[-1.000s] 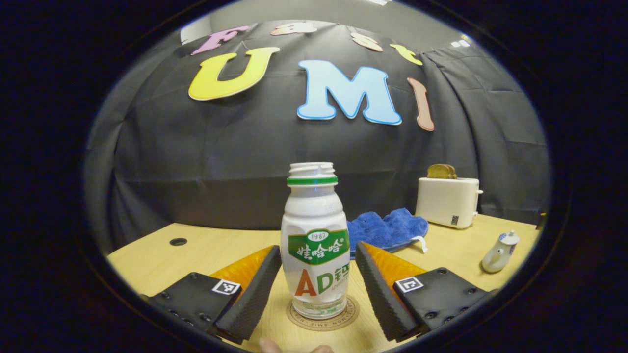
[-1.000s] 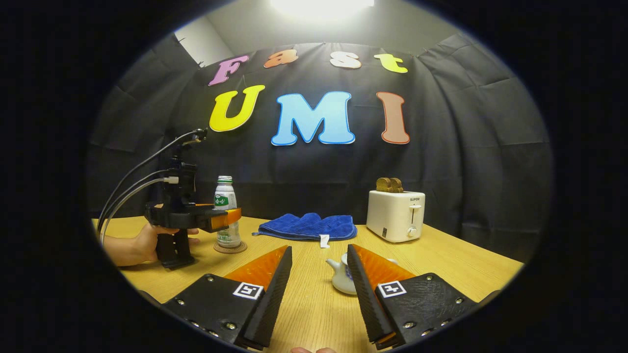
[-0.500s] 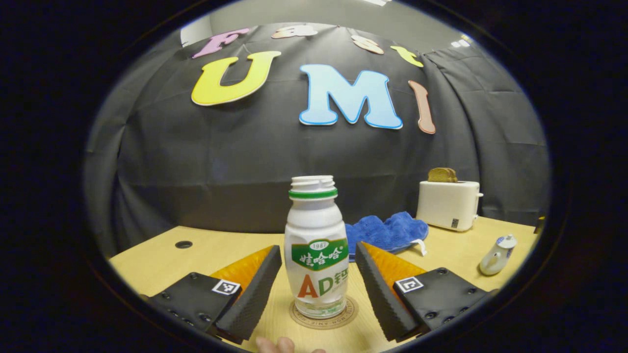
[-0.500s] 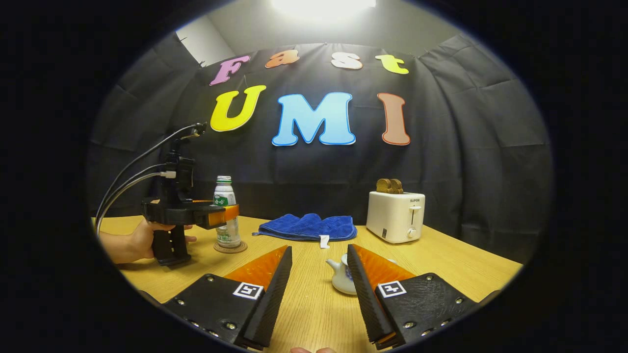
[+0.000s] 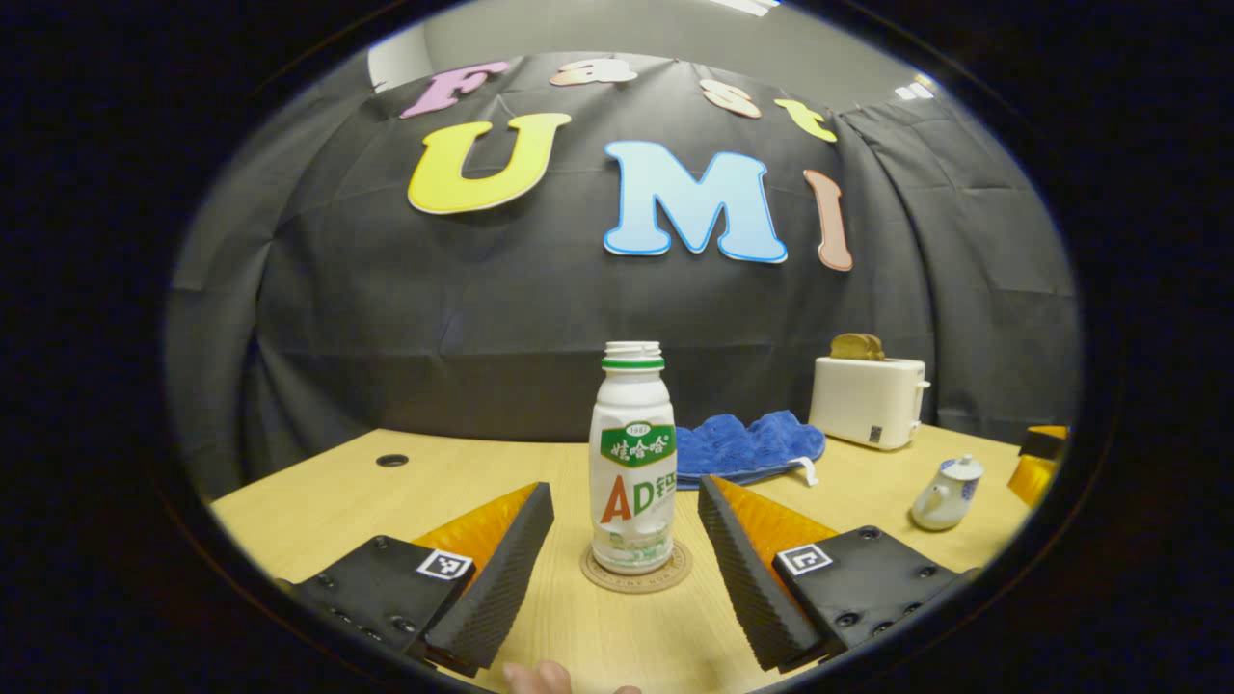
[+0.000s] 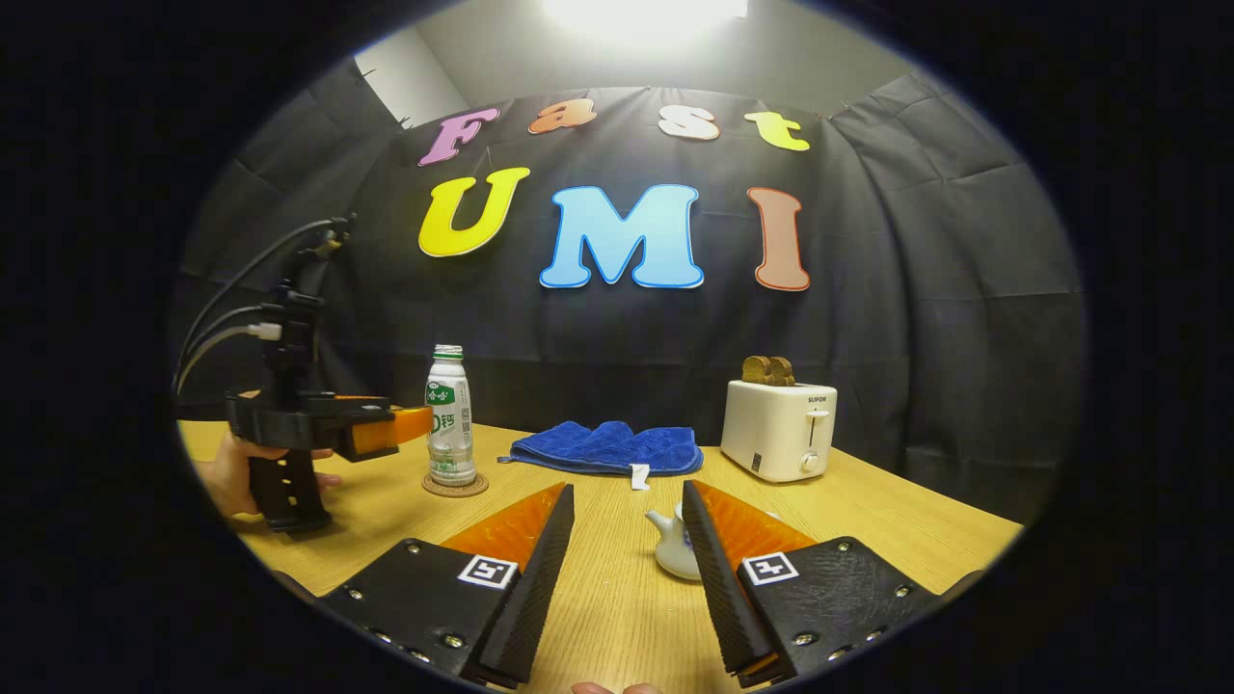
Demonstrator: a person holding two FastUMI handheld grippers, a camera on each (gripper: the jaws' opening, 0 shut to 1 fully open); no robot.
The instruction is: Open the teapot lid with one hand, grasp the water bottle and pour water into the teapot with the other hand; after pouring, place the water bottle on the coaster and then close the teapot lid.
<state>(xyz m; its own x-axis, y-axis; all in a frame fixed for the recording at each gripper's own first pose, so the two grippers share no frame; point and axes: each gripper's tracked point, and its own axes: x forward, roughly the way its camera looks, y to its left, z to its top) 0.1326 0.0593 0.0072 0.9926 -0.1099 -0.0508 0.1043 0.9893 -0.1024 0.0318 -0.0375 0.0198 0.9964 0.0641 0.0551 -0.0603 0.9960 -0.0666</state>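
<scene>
Both fingers wide, holding nothing | water bottle upright on coaster

The surface looks like matt pale wood grain; the teapot looks glossy, the blue towel soft cloth.

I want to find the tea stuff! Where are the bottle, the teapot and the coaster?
bottle [image 5: 631,463], left gripper view, on its label.
teapot [image 5: 940,487], left gripper view, on its round body.
coaster [image 5: 683,570], left gripper view, on its bare rim.

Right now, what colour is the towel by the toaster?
Blue towel, clearest in the right gripper view.
</scene>
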